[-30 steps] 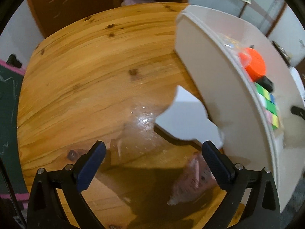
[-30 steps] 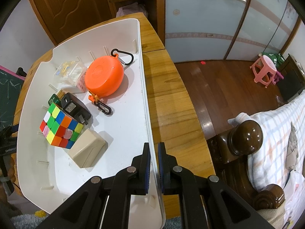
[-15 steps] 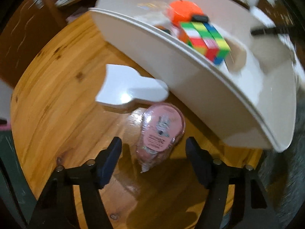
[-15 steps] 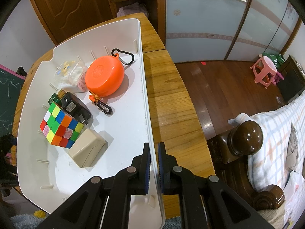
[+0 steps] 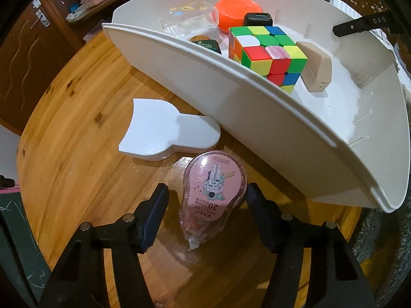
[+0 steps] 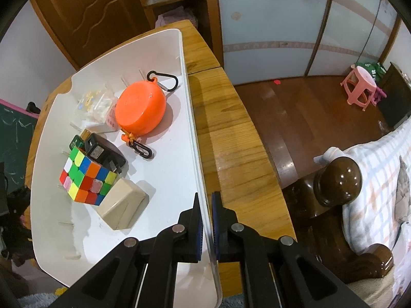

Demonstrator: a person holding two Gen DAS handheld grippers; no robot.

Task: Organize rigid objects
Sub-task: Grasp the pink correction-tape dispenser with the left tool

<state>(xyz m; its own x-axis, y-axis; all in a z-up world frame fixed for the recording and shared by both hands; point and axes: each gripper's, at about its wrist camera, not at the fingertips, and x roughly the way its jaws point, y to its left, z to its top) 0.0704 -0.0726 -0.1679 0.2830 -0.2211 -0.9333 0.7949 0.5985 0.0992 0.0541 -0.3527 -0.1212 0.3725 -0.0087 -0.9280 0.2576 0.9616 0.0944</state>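
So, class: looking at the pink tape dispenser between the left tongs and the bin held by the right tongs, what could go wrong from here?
1. The left tongs are closing around the pink tape dispenser, whose rounded, glossy shell could squirt out from between the pads.
2. The right tongs pinch only the thin wall of the white bin; it could tip or slide, shifting the cube.
3. The white foam piece lies close by and may get knocked.

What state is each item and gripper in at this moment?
Left gripper: jaws closing around the pink correction tape, not yet gripping.
Right gripper: shut on the white bin's wall.
Pink correction tape: flat on the wooden table, outside the bin.
Rubik's cube: in the bin, scrambled.
Orange case: in the bin, closed.
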